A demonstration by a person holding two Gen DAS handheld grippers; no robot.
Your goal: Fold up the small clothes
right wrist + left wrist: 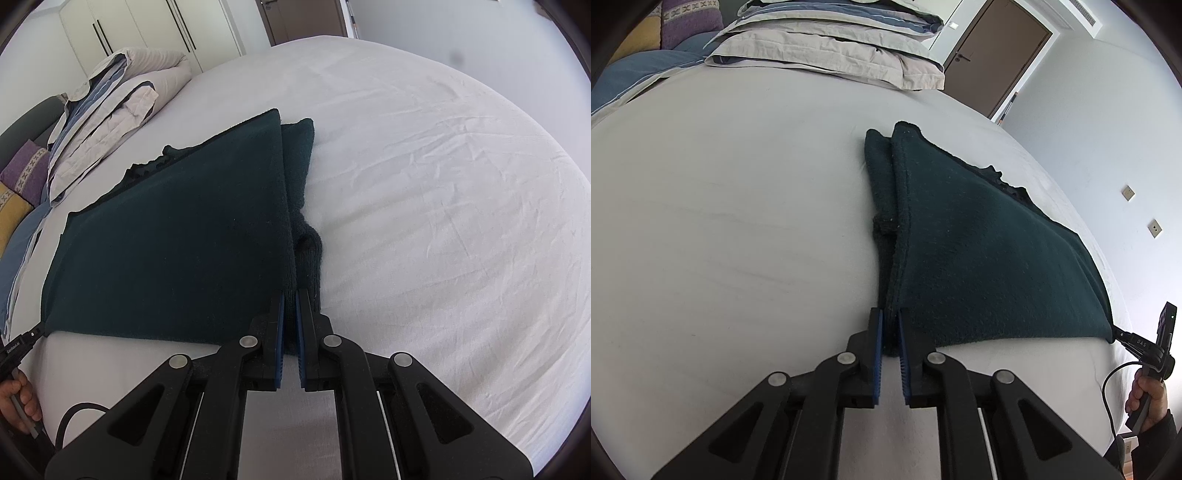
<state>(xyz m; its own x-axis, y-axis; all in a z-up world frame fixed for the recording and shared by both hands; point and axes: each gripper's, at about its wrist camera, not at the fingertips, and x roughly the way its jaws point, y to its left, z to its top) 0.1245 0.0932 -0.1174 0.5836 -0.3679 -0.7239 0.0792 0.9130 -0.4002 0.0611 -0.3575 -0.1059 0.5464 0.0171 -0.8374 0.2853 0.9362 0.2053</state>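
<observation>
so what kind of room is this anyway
Most likely a bedroom. The dark green garment, held in the left gripper and the right gripper, lies on a bed with a white sheet. Folded bedding sits at its far end, and wardrobe doors stand behind.

This is a bedroom in a home. A wide bed (424, 166) under a white sheet fills both views, with a folded duvet (827, 48) and patterned cushions (690, 22) piled at one end. Tall white wardrobe doors (147, 29), a brown room door (1001, 55) and wall sockets (1128, 192) stand around it.
</observation>
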